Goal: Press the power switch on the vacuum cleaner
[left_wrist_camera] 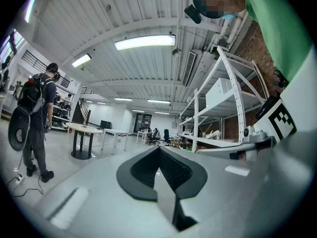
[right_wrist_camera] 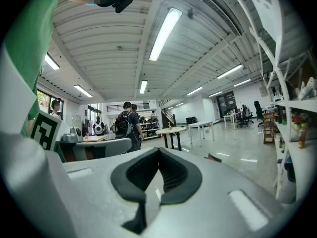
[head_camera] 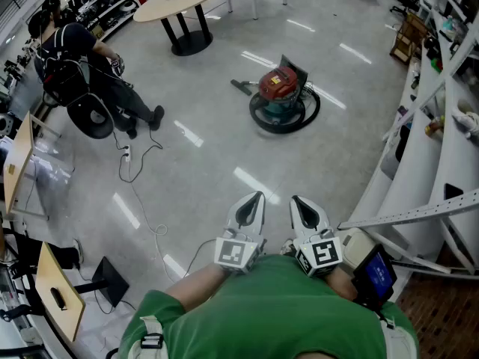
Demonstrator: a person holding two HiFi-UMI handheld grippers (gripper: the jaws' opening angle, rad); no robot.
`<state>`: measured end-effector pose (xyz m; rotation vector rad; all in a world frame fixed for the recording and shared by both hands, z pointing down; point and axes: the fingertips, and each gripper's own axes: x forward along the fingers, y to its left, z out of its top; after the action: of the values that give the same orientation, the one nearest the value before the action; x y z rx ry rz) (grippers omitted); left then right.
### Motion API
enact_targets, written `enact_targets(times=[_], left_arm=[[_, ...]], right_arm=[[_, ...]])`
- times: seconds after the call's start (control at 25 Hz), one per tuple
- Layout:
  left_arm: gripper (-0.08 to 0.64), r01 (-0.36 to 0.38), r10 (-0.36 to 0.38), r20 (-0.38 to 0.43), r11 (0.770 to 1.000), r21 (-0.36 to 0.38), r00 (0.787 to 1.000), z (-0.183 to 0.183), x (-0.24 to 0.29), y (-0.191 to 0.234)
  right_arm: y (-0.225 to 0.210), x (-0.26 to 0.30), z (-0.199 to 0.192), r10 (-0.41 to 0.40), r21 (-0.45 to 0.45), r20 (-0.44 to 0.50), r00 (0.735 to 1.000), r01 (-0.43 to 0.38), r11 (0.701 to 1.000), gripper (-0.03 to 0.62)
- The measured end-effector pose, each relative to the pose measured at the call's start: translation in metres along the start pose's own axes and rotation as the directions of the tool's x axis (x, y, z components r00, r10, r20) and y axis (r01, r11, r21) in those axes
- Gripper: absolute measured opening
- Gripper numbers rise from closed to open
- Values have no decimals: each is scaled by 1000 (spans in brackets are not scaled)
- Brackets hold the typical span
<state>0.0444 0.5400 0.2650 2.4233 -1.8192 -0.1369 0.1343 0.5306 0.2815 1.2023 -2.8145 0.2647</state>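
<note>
Jaws together, empty: left hand-held gripper (head_camera: 254, 199), right hand-held gripper (head_camera: 298, 202). Distant vacuum cleaner (head_camera: 281, 96): switch indiscernible.

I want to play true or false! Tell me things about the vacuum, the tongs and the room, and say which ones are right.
1. The vacuum cleaner sits on the floor, well away from both tongs. True.
2. The left tongs are pressing the vacuum cleaner's switch. False: they are held close to the person's chest and touch nothing.
3. The right tongs are shut, with nothing between them. True.
4. The vacuum cleaner's top is yellow. False: it is red.
5. Another person with a backpack stands off to the left. True.
</note>
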Motion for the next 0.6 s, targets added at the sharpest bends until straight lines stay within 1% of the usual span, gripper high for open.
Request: enact_targets(times=[0.36,0.6], left_arm=[[6,5,-5,-5,1000,2,1000,-1,-2,0],[6,9,-9,-4,1000,1,1000,2,-8,5]], right_arm=[[1,-2,-1,-3,-2,-2,1000,3,1000,3],[6,-3,1,-29,10,4,1000,29,1000,3]])
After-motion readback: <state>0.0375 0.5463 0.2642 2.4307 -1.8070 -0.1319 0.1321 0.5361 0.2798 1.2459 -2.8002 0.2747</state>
